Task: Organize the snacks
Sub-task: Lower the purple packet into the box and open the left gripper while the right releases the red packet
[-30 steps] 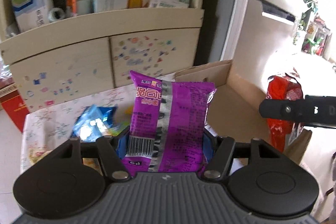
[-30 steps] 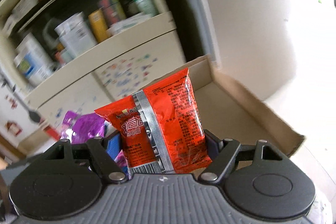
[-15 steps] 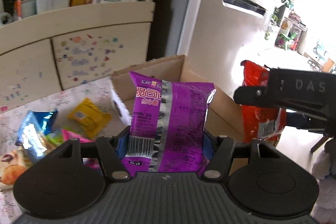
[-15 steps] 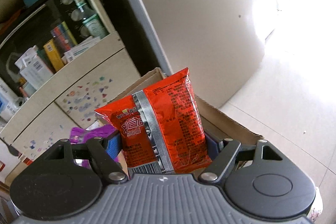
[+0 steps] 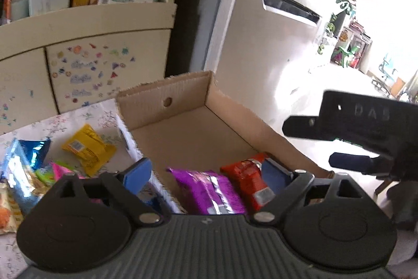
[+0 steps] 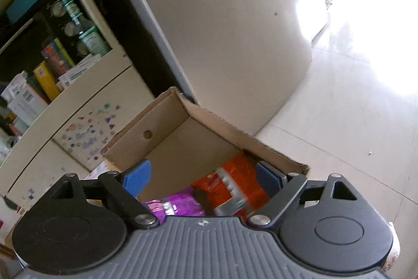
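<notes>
Snack packets: purple packet (image 5: 209,190) and red packet (image 5: 250,179) lie in cardboard box (image 5: 183,96) below both grippers' opening, empty fingers (image 5: 137,174); yellow packet (image 5: 87,148) and others left of them remain unboxed.

Strong daylight floods in from the right of both views, blowing out the floor (image 6: 365,69) and glaring off the fridge (image 5: 274,43), while the shelf (image 6: 39,43) recesses at left stay dim. Fisheye distortion bends straight edges near the borders. The orange packet (image 6: 235,187) in the cardboard box (image 6: 169,127) is smeared by motion blur.
</notes>
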{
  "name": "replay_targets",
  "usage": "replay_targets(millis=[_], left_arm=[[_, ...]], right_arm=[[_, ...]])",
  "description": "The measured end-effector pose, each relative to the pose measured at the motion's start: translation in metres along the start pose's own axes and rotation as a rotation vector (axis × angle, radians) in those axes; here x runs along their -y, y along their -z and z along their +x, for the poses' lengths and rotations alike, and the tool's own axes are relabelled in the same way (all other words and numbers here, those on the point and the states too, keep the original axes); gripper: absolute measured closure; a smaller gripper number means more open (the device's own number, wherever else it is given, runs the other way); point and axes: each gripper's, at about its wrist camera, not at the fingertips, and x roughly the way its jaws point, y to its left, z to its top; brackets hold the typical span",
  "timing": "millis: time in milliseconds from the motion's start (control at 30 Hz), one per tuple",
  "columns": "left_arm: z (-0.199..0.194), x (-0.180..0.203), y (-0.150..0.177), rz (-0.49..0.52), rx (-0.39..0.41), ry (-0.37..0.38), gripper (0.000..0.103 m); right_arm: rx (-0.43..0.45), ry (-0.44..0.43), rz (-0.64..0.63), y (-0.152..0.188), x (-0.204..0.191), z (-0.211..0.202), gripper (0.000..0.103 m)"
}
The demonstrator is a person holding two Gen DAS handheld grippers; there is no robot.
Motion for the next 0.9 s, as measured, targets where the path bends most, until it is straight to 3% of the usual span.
replay_targets(millis=[300,600,900], left_arm=[[-0.030,-0.036,-0.002,-0.021,-0.005,-0.069,0.010],[-0.059,-0.086,0.001,-0.065,-0.008,-0.172,0.009],[-0.065,-0.107,0.032,-0.021,-0.096,-0.196,0.009]], right_arm=[[-0.025,-0.129,-0.115,0.010,-0.026,-0.001,0.011],[-0.107,-0.266,-0.189,0.026,-0.053,0.004,0.011],[-0.241,-0.379,-0.165,0.041,-0.068,0.015,0.011]])
